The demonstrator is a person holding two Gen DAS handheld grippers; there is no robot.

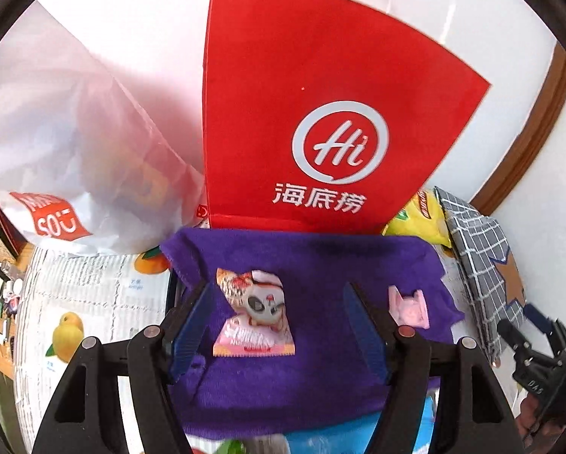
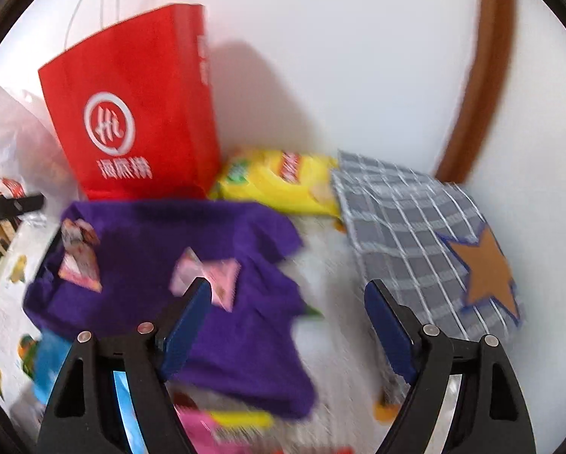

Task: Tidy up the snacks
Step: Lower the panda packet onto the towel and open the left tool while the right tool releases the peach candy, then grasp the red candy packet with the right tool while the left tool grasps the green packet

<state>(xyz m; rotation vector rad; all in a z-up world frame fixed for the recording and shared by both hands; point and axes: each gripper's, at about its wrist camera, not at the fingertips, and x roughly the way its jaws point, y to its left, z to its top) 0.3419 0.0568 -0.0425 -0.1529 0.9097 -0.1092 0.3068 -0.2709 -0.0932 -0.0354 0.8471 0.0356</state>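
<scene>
Purple cloth (image 1: pixel 301 340) is carrying a snack (image 1: pixel 254 314); left hand-held gripper (image 1: pixel 279 325) is straddling it wide open, and should centre before closing. Right hand-held gripper (image 2: pixel 288 325) is hanging wide, empty.

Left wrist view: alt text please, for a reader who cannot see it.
The open left gripper hovers over a pink snack packet lying on a purple cloth. A red paper bag stands behind the cloth, and a small pink wrapper lies to the right.
</scene>
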